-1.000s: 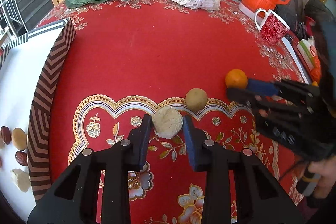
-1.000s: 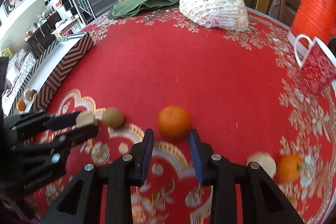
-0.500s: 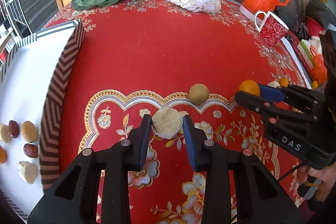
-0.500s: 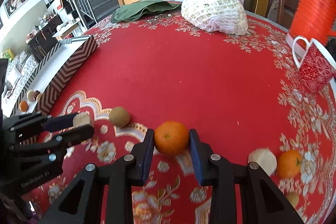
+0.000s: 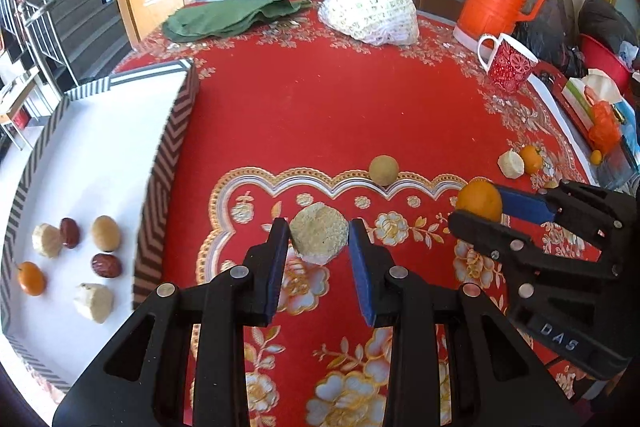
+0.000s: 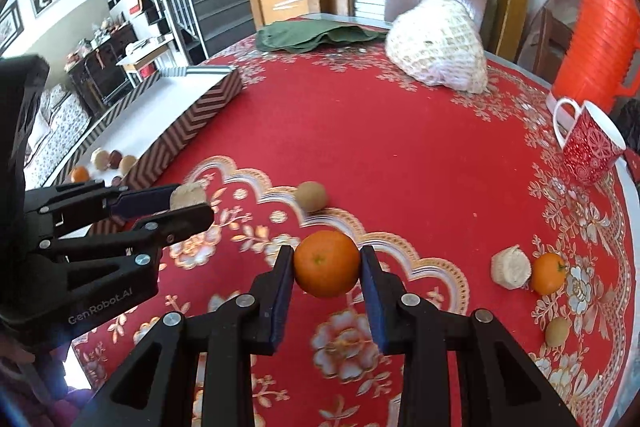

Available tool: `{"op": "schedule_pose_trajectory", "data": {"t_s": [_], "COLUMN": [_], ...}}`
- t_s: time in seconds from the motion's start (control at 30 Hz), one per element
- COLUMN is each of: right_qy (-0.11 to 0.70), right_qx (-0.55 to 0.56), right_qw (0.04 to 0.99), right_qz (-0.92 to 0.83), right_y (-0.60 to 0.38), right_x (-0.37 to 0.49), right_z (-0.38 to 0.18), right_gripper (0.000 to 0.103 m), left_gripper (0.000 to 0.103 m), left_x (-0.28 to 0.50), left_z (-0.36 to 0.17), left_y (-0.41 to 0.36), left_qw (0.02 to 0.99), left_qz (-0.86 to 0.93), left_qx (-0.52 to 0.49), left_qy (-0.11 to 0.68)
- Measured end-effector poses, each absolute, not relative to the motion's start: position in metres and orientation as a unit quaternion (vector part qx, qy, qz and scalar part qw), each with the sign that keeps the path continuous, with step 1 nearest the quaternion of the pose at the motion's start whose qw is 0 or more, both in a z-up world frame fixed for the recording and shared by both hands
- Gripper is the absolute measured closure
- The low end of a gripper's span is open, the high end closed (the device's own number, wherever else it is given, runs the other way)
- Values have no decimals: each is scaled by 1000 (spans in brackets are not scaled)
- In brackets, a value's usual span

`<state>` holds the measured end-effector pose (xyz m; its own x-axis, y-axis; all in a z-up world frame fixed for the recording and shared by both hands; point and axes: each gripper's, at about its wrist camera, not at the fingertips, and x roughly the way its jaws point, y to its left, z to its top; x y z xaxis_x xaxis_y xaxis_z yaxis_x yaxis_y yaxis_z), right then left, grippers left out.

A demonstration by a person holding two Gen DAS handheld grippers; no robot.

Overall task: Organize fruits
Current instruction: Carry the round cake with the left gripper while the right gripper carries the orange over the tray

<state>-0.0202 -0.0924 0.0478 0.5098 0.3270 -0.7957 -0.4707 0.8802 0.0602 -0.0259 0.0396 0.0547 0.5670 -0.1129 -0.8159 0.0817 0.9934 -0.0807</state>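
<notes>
While the left tongs [image 5: 319, 239] are clamped on a pale rough fruit chunk [image 5: 318, 237], the right tongs [image 6: 326, 265] are clamped on an orange [image 6: 327, 263], and both fruits appear lifted off the red tablecloth [image 5: 340, 107]. Ahead of the left tongs and slightly to their right, a small brown round fruit [image 5: 383, 169] lies on the cloth. To the left of the left tongs sits a white tray [image 5: 84, 163] with a striped rim, holding several small fruits. To the right of the right tongs, another pale chunk [image 6: 511, 267] touches a small orange [image 6: 548, 273].
</notes>
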Motion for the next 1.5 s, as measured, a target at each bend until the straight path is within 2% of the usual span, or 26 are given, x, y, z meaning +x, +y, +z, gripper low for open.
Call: {"op": "schedule_pose_trajectory", "data": {"t_s": [0.57,1.5], "right_qy": [422,415], "right_qx": [-134,-206], "right_qw": [854,817], "right_qz": [273,343], "right_y": [-16,103], "right_x": [-33,-36], "right_z": [65,71], "right_gripper": [71,71], "left_gripper": [73,73], "left_x": [-44,-35], "left_z": [76,76], "left_y": [100,218], "left_qw": [901,897], "left_qz": [-12,71], "left_qx": [-35,-74], "left_qy": [432,429]}}
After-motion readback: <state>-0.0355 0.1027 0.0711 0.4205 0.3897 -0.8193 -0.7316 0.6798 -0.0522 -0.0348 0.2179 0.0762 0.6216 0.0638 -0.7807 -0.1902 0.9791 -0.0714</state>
